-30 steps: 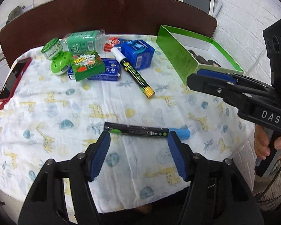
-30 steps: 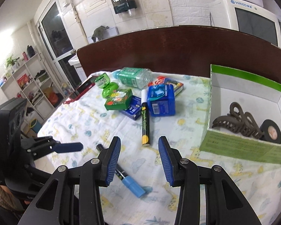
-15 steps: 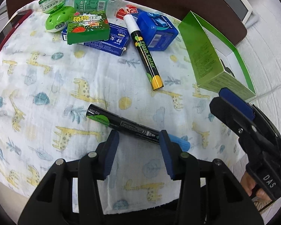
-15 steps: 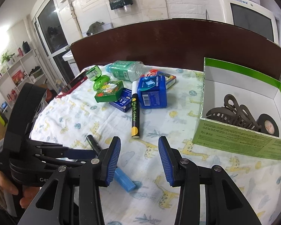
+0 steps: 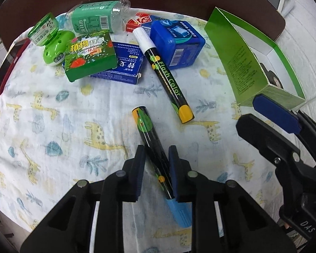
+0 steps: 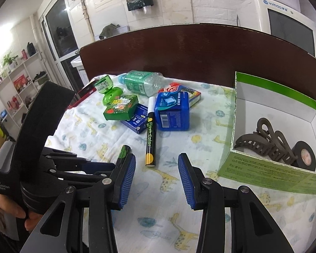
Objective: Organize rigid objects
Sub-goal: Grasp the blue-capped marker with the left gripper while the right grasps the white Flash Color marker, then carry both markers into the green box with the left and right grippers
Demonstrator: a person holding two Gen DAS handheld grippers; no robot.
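My left gripper (image 5: 157,158) is shut on a black marker with a light-blue cap (image 5: 151,143); the marker runs between the pads, cap towards me, tip end over the cloth. In the right wrist view only its far end (image 6: 123,152) shows beside the left gripper. My right gripper (image 6: 157,168) is open and empty above the cloth, just short of a second black marker with a white cap (image 6: 151,130), also seen in the left wrist view (image 5: 164,78). An open green box (image 6: 269,172) at the right holds a brown hair clip (image 6: 263,145) and a tape roll (image 6: 304,155).
At the back of the giraffe-print cloth (image 5: 63,130) lie a blue case (image 5: 177,42), a dark-blue carton (image 5: 120,65), a green box (image 5: 90,57), a green bottle (image 5: 94,19), a green dispenser (image 5: 52,42) and a red phone (image 5: 4,71). A brown board (image 6: 200,48) stands behind.
My left gripper has closed on the blue-capped marker, which has turned from lying crosswise to pointing away between the pads. The right gripper stayed open and shifted little.
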